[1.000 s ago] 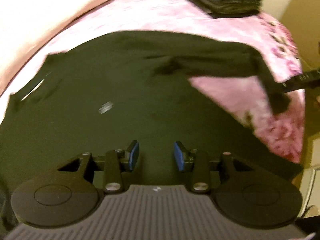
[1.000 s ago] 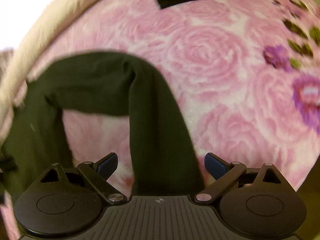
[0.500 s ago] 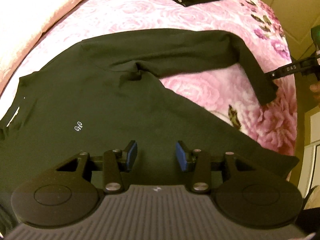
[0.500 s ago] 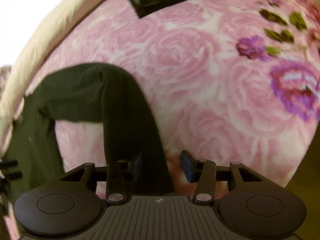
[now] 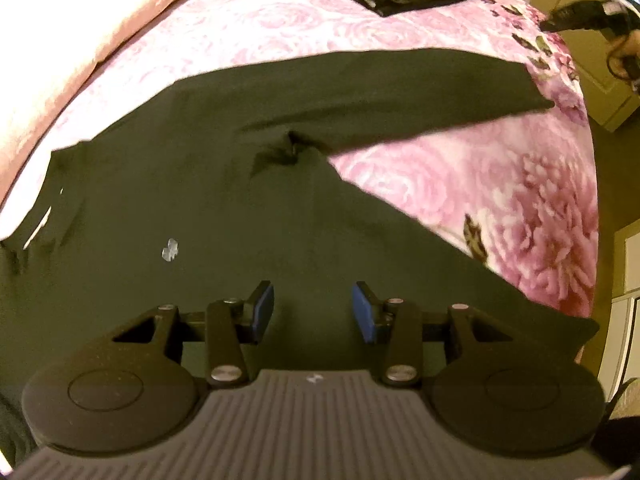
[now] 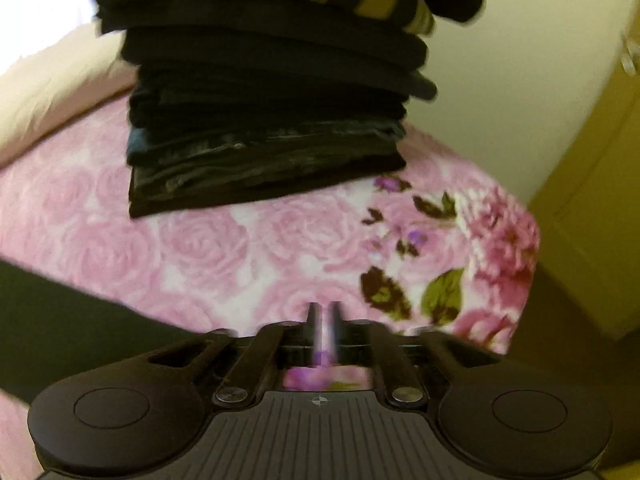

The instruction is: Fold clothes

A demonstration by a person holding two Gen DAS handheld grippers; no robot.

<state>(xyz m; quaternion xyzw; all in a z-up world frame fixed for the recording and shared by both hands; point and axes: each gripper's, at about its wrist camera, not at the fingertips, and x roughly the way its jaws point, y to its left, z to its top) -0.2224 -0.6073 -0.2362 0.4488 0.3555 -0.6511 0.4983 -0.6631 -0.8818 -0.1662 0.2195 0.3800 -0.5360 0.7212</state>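
Black long-sleeved shirt [image 5: 224, 184] flat on pink floral bedspread [image 5: 460, 176]; left gripper [image 5: 313, 307] jaws apart above it

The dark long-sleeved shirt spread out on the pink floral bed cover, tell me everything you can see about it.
The dark long-sleeved shirt is blackish, soft knit fabric by the look, lying flat and unfolded on the pink floral bed cover. One sleeve stretches straight out toward the bed's far corner, its cuff lying free. Small puckers gather at the armpit. A small pale mark sits on the chest, and a thin pale strip shows near the neck edge. The left gripper hangs over its body, jaws apart, gripping nothing. The other sleeve is out of view.
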